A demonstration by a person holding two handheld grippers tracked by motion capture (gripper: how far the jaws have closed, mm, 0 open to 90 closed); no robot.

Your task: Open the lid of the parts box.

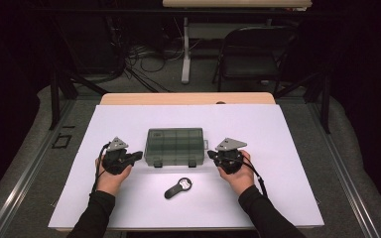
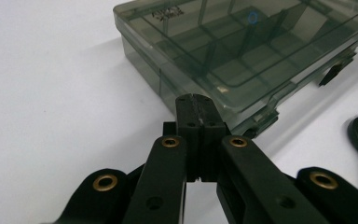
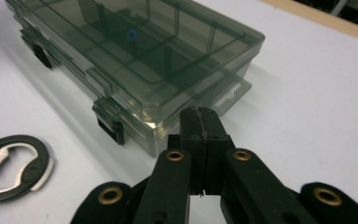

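High view gives us the whole layout: one smoky compartment box (image 1: 174, 147) lying flat at the middle of the white counter (image 1: 278, 134), one bottle opener (image 1: 178, 188) just near of it, and two tongs, the left tongs (image 1: 138, 155) beside the box's left end and the right tongs (image 1: 211, 154) beside its right end. Left gripper view adds what we cannot see from above: those jaws pressed together with nothing between them, tips just short of the box's near corner. Right gripper view shows its jaws likewise pressed together on nothing, close to the other near corner, with two dark latches (image 3: 109, 126) along the front. The opener is cut off at that picture's left edge, and the dividers blur through the lid.
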